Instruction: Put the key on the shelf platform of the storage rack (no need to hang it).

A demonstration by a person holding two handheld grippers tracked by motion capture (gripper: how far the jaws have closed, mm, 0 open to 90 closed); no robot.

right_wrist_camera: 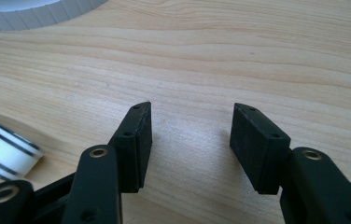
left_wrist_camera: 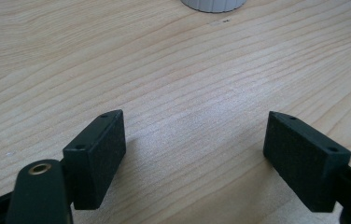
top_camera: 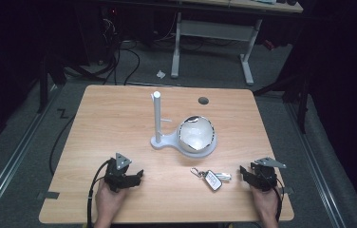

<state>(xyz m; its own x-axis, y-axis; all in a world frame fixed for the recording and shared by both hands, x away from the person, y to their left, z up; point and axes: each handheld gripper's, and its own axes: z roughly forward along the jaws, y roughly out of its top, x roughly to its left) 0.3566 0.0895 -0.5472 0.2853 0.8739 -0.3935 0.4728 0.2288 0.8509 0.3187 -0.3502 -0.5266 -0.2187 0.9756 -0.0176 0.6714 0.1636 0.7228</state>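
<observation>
With both pairs of fingers apart on nothing, we should bring the right gripper (top_camera: pixel 251 174) low across the surface (top_camera: pixel 119 118), squarely onto the key fob (top_camera: pixel 213 180).

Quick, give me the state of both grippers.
Left gripper: open, jaws wide apart, bare table between them.
Right gripper: open, jaws partly apart, holding nothing.

Bare desk (top_camera: pixel 119 123) is lying open ahead of the left claw (top_camera: pixel 128 177). Between the claws, a key fob (top_camera: pixel 213 180) is sitting near the right claw (top_camera: pixel 248 174); beyond it, the white stand (top_camera: pixel 159 124) and bowl (top_camera: pixel 196 135) are blocking the centre.
</observation>
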